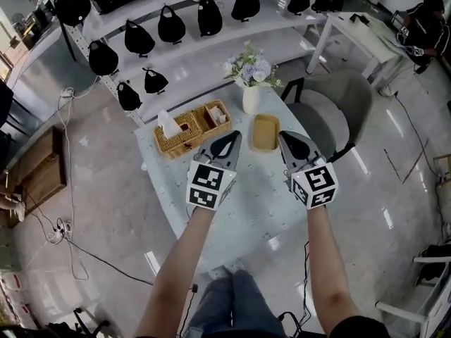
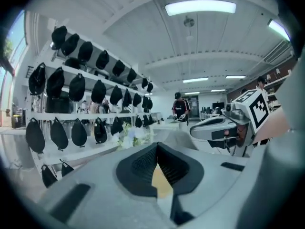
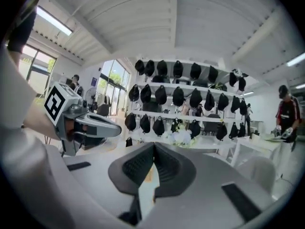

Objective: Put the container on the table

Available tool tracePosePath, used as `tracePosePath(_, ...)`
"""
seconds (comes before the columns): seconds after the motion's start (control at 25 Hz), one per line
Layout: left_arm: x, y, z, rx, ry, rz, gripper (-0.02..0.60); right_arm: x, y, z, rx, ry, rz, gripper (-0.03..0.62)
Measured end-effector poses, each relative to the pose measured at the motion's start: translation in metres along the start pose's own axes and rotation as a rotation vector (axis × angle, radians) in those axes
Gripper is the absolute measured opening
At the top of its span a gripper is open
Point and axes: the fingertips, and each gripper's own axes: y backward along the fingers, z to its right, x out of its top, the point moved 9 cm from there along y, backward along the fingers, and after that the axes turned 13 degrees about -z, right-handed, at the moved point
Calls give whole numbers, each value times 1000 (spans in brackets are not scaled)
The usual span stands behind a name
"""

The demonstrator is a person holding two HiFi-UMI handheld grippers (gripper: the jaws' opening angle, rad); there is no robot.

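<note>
Hovering left tool [image 1: 232, 141], right tool [image 1: 287, 141], container [image 1: 265, 132] near edge

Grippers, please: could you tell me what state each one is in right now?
Left grey two-jaw gripper: shut, holding nothing.
Right grey two-jaw gripper: shut, holding nothing.

On my screen I see a pale, glossy floor [image 1: 106, 210] that reflects the lamps. A small light table [image 1: 239, 213] stands in the middle, and a grey chair [image 1: 338, 108] is just beside it. Behind them runs a long white shelf rack [image 1: 218, 58], hung with many black bags [image 1: 171, 25]. A white desk [image 1: 366, 37] stands at the far right and a wooden crate [image 1: 39, 171] at the left. A power strip [image 1: 56, 229] lies on the floor. The ceiling [image 3: 143, 23] is white, with a long lamp panel [image 2: 200, 7]. Tall windows [image 3: 112, 82] give daylight.
</note>
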Motion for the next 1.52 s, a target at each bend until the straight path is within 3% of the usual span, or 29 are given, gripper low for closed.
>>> tracePosePath(0.32,51,105,21,81,-35,163,8,39,102,-32,-115,-131,191,-2)
tracePosePath(0.6,47,177,36,156,3,265,8,43,162,-53,-158,-134,250,-2)
tracePosePath(1.0,-2,222,50,212,59,247,8,22,199,-64,-181,-146,260,-2)
tracePosePath(1.52,-2,226,62,216,33,233,8,14,204,-74,-160,-150,257,-3)
